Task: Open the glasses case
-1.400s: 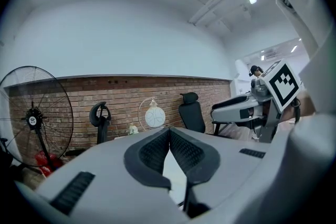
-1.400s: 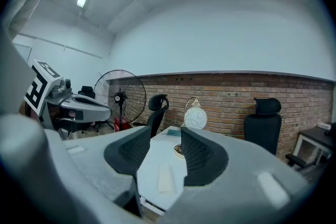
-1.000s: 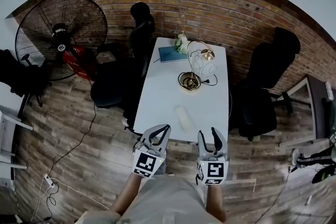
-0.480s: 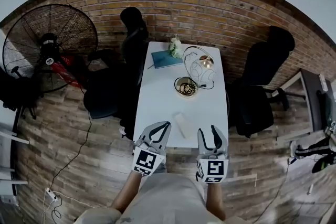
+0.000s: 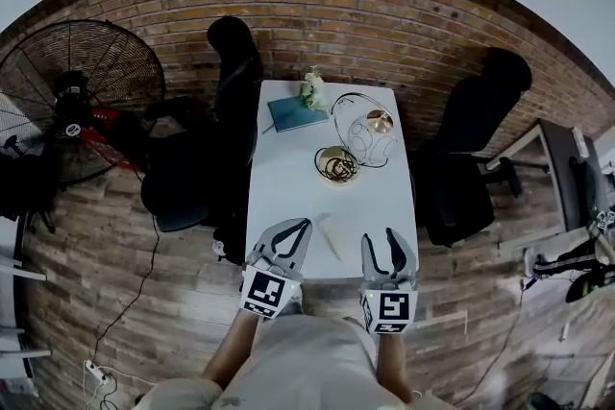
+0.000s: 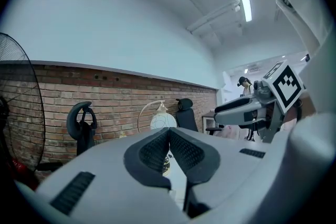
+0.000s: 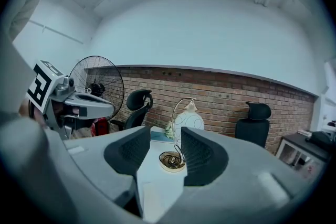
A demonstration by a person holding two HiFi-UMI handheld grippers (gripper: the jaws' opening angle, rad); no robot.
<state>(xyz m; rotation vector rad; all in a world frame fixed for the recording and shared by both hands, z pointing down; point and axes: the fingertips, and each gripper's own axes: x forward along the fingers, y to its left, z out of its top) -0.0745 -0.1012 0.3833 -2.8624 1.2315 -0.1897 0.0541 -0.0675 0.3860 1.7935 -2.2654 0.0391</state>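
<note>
Draws nearer the table (image 5: 288, 178) than a second ago. Holds left gripper (image 5: 304, 226) pinched shut, right gripper (image 5: 381, 240) parted, both empty, at the table's near edge. Leaves glasses case (image 5: 329, 235) closed there, nearly reachable.

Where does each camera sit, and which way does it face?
Head view: on the person's head, looking down at the white rectangular table; forearms, left tool and right tool show.
Left gripper view: on the left tool, looking along its shut jaws toward the brick wall; right tool at right.
Right gripper view: on the right tool, looking along its open jaws over the table; left tool at left.
Shared: both gripper views show the white globe lamp.
</note>
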